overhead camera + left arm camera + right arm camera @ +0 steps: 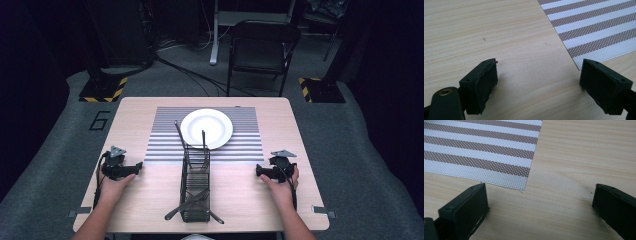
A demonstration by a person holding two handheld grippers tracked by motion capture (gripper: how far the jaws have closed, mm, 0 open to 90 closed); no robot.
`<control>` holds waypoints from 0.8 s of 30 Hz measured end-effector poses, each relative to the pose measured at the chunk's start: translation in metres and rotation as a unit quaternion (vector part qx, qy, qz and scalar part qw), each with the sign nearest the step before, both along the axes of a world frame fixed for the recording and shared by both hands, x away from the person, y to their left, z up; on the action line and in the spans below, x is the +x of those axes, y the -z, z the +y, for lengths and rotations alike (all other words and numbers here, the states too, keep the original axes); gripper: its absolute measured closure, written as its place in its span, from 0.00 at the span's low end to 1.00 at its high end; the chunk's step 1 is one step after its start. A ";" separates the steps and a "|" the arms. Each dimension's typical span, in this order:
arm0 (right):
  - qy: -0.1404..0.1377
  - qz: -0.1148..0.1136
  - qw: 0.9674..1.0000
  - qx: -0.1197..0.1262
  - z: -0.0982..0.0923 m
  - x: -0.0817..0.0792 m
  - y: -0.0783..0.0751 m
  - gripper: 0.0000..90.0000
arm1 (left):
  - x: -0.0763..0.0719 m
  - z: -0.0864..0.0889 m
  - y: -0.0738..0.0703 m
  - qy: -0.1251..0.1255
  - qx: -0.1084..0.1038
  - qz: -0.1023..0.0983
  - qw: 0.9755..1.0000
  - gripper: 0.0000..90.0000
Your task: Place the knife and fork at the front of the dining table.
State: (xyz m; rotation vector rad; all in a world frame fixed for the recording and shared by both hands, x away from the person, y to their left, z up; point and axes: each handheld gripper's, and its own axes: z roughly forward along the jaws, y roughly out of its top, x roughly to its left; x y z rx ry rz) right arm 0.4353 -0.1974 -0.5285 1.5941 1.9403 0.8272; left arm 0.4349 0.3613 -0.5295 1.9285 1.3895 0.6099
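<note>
A white plate (206, 128) lies on a striped placemat (165, 145) at the middle of the wooden table (130, 112). In front of it stands a black wire cutlery basket (195, 182) with dark utensils leaning out of it. My left gripper (134, 168) rests on the table left of the basket, jaws wide apart and empty. My right gripper (260, 170) rests to the right of the basket, also open with nothing between its jaws. In the left gripper view the left gripper (539, 83) hovers over bare wood beside the placemat's corner (596, 27). The right gripper (540, 205) sits just below the placemat's other corner (486, 150).
A black folding chair (262, 47) stands beyond the table's far edge. Cables run over the grey floor behind it. Yellow-and-black striped stand bases (102, 90) sit at both far corners. Tape marks lie near the table's front corners.
</note>
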 end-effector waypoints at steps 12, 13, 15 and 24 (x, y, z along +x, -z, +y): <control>0.004 0.003 1.000 -0.001 0.000 0.000 0.000 0.00 | -0.002 0.000 0.000 0.003 0.000 -0.001 1.000 0.16; 0.003 0.003 1.000 -0.001 0.000 0.000 0.000 0.00 | -0.002 0.000 0.000 0.004 0.000 -0.001 1.000 0.16; 0.004 0.003 1.000 -0.001 0.000 0.000 0.000 0.00 | -0.002 0.000 0.000 0.004 0.000 -0.001 1.000 0.16; 0.011 -0.009 1.000 0.005 0.001 -0.002 -0.001 0.09 | -0.002 0.000 0.000 0.005 0.001 -0.001 1.000 0.15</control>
